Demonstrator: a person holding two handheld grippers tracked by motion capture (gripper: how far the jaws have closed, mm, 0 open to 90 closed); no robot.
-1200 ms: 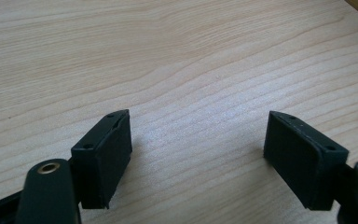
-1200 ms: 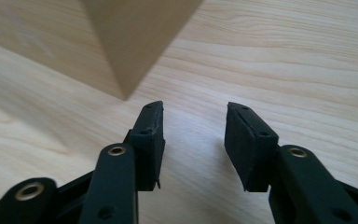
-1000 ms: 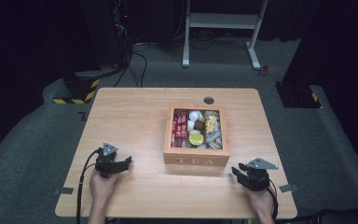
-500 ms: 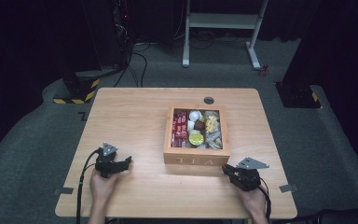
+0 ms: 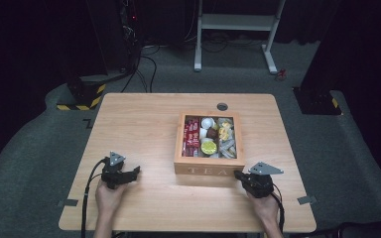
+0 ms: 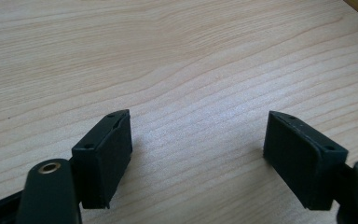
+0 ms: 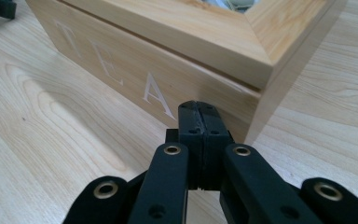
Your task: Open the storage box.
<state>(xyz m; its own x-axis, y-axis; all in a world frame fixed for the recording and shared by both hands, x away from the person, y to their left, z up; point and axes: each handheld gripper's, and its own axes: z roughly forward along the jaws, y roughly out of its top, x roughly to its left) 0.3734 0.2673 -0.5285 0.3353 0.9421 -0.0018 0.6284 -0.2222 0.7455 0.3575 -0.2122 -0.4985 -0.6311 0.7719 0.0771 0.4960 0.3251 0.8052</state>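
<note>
Wooden tea box (image 5: pixel 206 166) of packets (image 5: pixel 192 135)

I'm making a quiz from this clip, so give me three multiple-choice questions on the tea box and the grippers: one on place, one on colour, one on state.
1. Where does the right gripper point?
A. at the tea box's lettered front, near its corner
B. into the box
C. at the table's far edge

2. What colour are the letters on the tea box?
A. black
B. white
C. red

3. How do the jaws of the left gripper stand?
A. shut on a packet
B. pressed together
C. apart over bare table

Answers: 1 A, the right gripper view has its tips just before the front face by the corner. 2 B, TEA stands white on pale wood. 3 C, the left gripper view has wood grain of the table between the two pads.
</note>
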